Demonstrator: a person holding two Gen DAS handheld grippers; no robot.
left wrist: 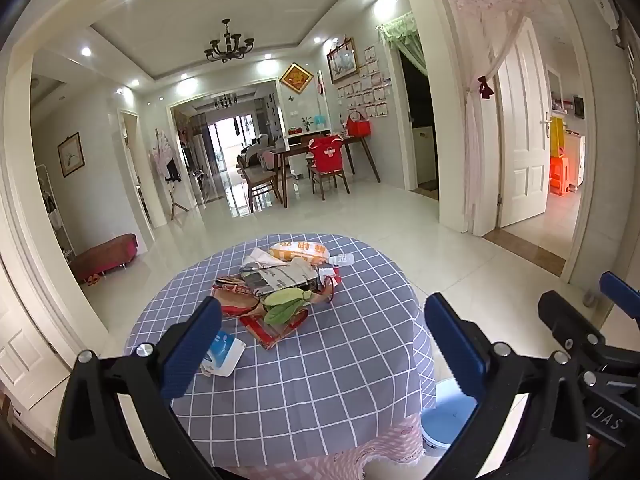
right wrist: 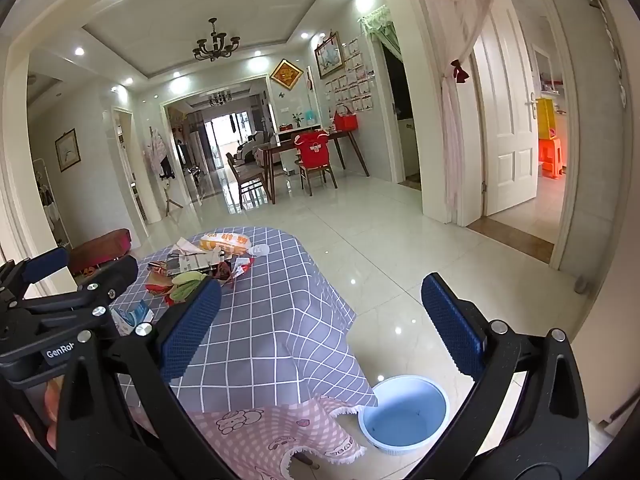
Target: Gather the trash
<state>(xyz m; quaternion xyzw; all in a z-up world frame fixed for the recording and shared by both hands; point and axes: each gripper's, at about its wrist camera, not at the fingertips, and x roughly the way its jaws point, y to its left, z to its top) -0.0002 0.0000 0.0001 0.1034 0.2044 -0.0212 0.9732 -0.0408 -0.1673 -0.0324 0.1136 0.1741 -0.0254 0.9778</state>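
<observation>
A heap of trash point(left wrist: 280, 288) lies on the round table with a grey checked cloth point(left wrist: 320, 360): newspaper, red wrappers, green peel, an orange snack bag point(left wrist: 298, 250), a clear plastic bottle point(left wrist: 342, 259) and a blue-white tissue pack point(left wrist: 224, 354). The heap also shows in the right wrist view point(right wrist: 200, 268). My left gripper point(left wrist: 324, 344) is open and empty, held above the table's near side. My right gripper point(right wrist: 320, 328) is open and empty, to the right of the table above the floor. A light blue bin point(right wrist: 404, 414) stands on the floor by the table.
The bin also shows in the left wrist view point(left wrist: 444, 420), partly behind my finger. White glossy tile floor point(right wrist: 400, 240) surrounds the table. A dining table with chairs point(left wrist: 320, 160) stands further back. A white door point(left wrist: 524, 140) stands open at the right.
</observation>
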